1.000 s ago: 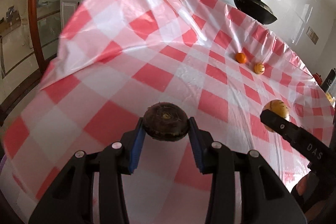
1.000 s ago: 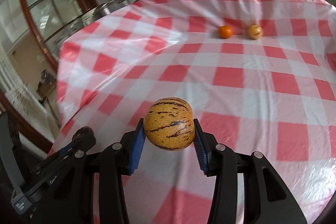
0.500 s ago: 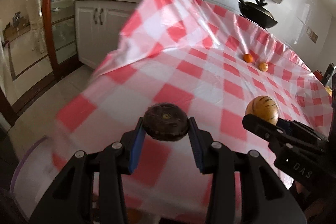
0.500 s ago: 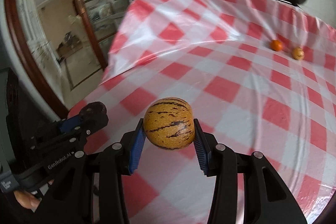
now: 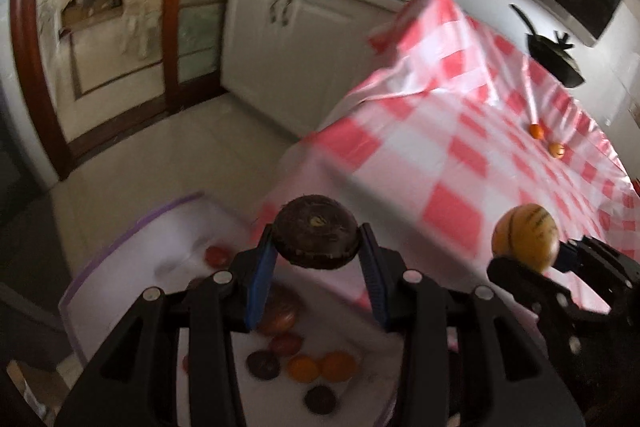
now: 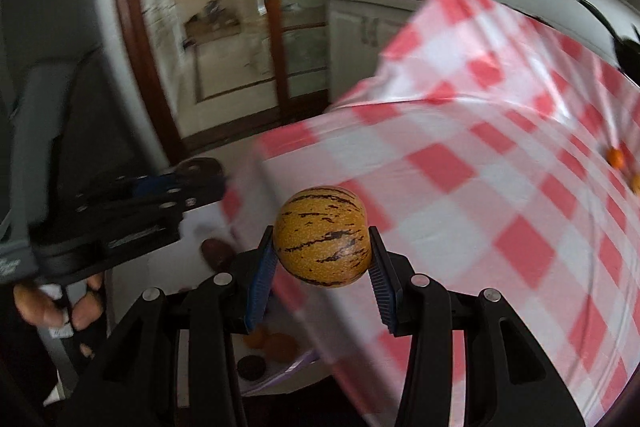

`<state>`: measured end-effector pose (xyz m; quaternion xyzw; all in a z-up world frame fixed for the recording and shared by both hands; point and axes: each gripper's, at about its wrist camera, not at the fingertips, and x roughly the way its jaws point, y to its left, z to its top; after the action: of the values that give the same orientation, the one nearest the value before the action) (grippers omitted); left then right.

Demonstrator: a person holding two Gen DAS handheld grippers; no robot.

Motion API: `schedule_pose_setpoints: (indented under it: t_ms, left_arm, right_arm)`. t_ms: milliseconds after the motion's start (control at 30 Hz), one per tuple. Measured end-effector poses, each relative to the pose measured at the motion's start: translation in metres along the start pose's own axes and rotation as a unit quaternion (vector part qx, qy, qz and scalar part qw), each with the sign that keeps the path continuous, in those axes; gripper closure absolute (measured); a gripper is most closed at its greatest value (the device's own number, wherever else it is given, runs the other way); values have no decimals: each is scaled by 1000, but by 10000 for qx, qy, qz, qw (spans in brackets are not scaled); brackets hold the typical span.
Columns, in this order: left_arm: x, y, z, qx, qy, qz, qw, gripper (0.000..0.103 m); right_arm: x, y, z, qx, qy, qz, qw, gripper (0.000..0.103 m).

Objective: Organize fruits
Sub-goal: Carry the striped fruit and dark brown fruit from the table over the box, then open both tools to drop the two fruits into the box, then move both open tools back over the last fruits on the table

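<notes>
Table [image 5: 460, 163] with the red and white checked cloth is filling the right side of both views, and its near edge is hanging down beside a big white bin [image 5: 132, 251] with a purple rim. That bin is sitting low on the floor, down and to the left of the table, and it is already holding a pile of round fruits [image 5: 304, 367], orange ones and dark ones.

Both claws are pointing down at a slant toward that bin. I think the next move is a drop into it, so what matters is that the bin is lying below and just ahead of the claws.

The left gripper [image 5: 316, 279] is pinching a dark brown fruit [image 5: 316, 237] between its blue pads. It looks right over the bin, so the left hand looks nearer. This fruit is a flat round shape, lying level, with its stem scar facing the camera.

The right gripper [image 6: 322, 277] is pinching a yellow striped melon [image 6: 320, 235]. It is hanging over the table's edge, with only a corner of the bin showing under it. The melon is almost a ball, a bit wider than tall, and its dark stripes are running side to side.

Far back on the cloth, two small orange fruits [image 5: 546, 141] are lying close together.
</notes>
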<state>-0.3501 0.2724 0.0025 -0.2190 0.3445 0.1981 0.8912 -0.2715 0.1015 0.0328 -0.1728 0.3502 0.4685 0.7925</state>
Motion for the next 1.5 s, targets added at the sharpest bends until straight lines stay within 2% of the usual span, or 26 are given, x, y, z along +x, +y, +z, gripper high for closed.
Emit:
schedule_pose_setpoints:
  t_ms: [133,367,600,767,867,900,1033,1100,1200,1333,1400,1500]
  left_arm:
    - [12,18,-19,-190,284,156,9993,62]
    - [45,46,-54,-440,982,464,9931,62]
    - [73,77,-81,-830,1652,864,9790,62]
    - [82,93,-93,-1018,1843,1060,9718,61]
    - [82,102,-98,-1094,1866,1111,9700,61]
    - [82,104,-99,-1155,1876,1120,9690,57]
    - [79,111,-100,-1440,1860,1102,9657,31]
    - [77,113,-98,-1526,1790,1124,9654,25]
    - [75,113,-96,-1577,1763,1134,9650,23]
    - [76,111,-96,-1606,1738,1183,9644,20]
    - [73,105,-91,-1479,1651,1297,9665,19]
    - [65,92,-76,-1191,1427,1668,9683,9]
  right_arm:
    - [14,32,-13,-384,250,339,9984,59]
    - [43,68,-41,-1059,858,606,9888,59]
    - [83,73,-61,-1070,1641,738,9778,59]
    - [102,73,-72,-1034,2041,745,9706,59]
    - [103,73,-72,-1028,2050,761,9704,58]
    - [103,74,-71,-1036,2046,756,9704,58]
    - [101,73,-75,-1042,2036,740,9707,47]
    - [101,72,-74,-1049,2007,724,9713,46]
    - [100,72,-72,-1035,1961,713,9725,40]
    - [92,66,-63,-889,1753,781,9774,39]
    - [85,58,-56,-698,1605,824,9811,39]
    - [76,48,-44,-426,1419,874,9851,39]
